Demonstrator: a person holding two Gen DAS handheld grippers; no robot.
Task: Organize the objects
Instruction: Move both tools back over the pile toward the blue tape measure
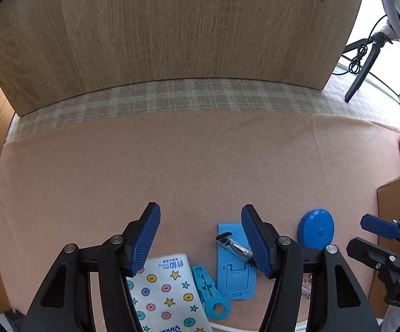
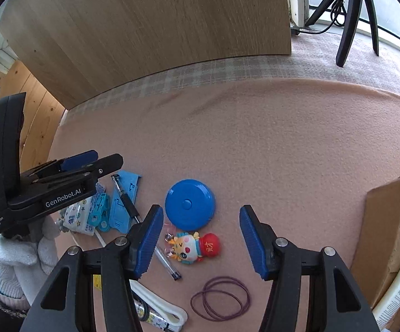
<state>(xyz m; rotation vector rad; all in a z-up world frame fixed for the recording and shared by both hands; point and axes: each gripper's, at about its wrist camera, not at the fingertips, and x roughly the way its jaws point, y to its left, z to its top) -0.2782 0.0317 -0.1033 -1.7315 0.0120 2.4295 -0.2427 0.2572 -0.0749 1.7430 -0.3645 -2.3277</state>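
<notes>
Clutter is waiting on a pink cloth (image 2: 255, 144) as a person's two handheld grippers are hovering above it, both with jaws standing wide apart and holding nothing. Nearest the right gripper (image 2: 201, 240), purple rubber bands (image 2: 219, 298) are lying loose beside a clear pen (image 2: 168, 262), with a small dragon toy (image 2: 193, 246) just beyond and a round blue tape measure (image 2: 190, 204) touching or nearly touching its top edge. Under the left gripper (image 1: 200, 238), a star-printed packet (image 1: 166, 290), a blue zipper-shaped piece (image 1: 209, 293) and a blue phone stand (image 1: 234, 271) with a dark pen (image 1: 234, 244) resting on it are crowding together. A cardboard box (image 2: 388, 221) is sitting open at the right, a tube (image 2: 399, 279) already inside. Farther back, a wooden panel (image 2: 150, 27) is standing upright. Risks appear plain: tightly packed items could be dragged along together, the smooth disc could be slipping from the pads, and the pen could be rolling off the stand.
</notes>
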